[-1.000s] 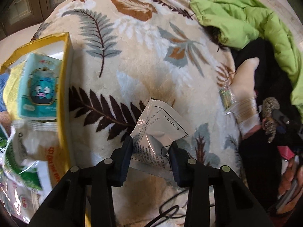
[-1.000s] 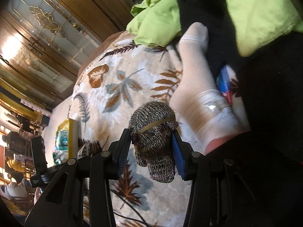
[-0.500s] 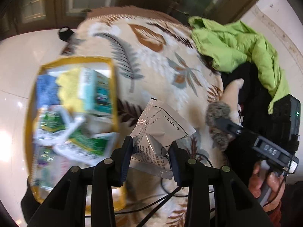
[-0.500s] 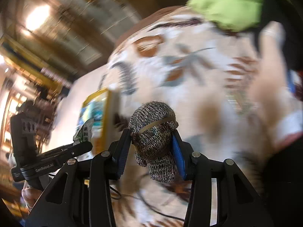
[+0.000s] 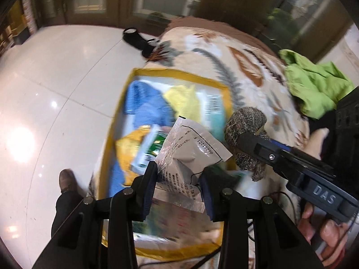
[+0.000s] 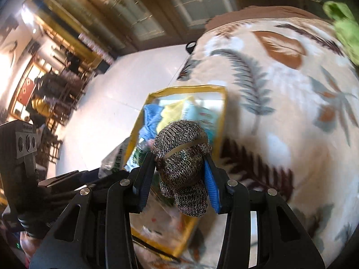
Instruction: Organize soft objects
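Observation:
My left gripper (image 5: pixel 177 183) is shut on a crinkled silver foil packet (image 5: pixel 190 150) with printed text, held above a yellow-rimmed clear storage bag (image 5: pixel 170 72). The bag lies on a leaf-patterned blanket (image 5: pixel 253 74) and holds blue and yellow cloths and several packets. My right gripper (image 6: pixel 179 170) is shut on a rolled speckled knit sock bundle (image 6: pixel 181 154) bound with a band. It hangs over the same bag (image 6: pixel 157 94). In the left wrist view the knit bundle (image 5: pixel 244 121) and the right gripper (image 5: pixel 246 141) sit just right of the foil packet.
A green jacket (image 5: pixel 314 87) and dark clothing lie at the blanket's far right. White tiled floor (image 5: pixel 56 78) spreads left of the blanket, with a black object (image 5: pixel 136 40) on it near the blanket edge. A person's shoe (image 5: pixel 66 180) stands at the lower left.
Both grippers have swung left across the blanket, each keeping its load. The yellow-rimmed bag now lies under them, and the jacket and white sock have slid off to the right.

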### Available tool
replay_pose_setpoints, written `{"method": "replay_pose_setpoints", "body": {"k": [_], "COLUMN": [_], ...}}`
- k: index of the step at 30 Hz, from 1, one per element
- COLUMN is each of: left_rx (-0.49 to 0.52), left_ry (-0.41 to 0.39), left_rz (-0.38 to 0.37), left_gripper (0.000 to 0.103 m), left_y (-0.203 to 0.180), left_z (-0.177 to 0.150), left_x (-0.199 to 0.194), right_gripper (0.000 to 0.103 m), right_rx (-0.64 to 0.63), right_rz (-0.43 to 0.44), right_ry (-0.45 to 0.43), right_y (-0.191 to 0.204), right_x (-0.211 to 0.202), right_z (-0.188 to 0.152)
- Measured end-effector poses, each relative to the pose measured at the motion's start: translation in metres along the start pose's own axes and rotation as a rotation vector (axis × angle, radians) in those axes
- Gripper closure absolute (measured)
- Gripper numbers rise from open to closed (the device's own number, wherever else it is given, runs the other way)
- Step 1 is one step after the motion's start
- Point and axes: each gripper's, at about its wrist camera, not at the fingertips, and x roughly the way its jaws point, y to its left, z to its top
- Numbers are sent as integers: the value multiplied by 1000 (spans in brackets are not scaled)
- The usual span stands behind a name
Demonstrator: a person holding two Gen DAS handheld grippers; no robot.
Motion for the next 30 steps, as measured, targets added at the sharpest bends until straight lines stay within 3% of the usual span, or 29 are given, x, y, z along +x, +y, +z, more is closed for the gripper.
{"method": "replay_pose_setpoints", "body": {"k": [8, 10, 12, 14, 17, 19, 25, 30], "left_rx": [-72, -70, -76, -93, -109, -106, -81, -84], "left_ry": [-15, -22, -25, -30, -42, -41, -63, -87], "left_rz": [63, 86, 84, 78, 81, 90, 121, 121], "left_gripper": [64, 59, 46, 42, 42, 42, 42, 42], "left_y": [26, 28, 29, 30, 31, 29, 21, 20], "left_z": [0, -1, -2, -4, -8, -11, -17, -23], "left_x": [19, 20, 21, 21, 20, 18, 7, -4], "right_gripper": [60, 58, 58, 58, 57, 50, 50, 50], "right_rx": [-63, -59, -39, -37, -40, -38, -14, 25], "right_rz": [1, 1, -1, 1, 12, 27, 39, -5], "right_ry": [53, 53, 44, 42, 6, -3, -28, 5], "right_y": [22, 23, 22, 23, 25, 26, 27, 21], "right_x": [47, 48, 47, 46, 35, 30, 16, 20], "right_z": [11, 11, 9, 9, 4, 2, -1, 0]}}
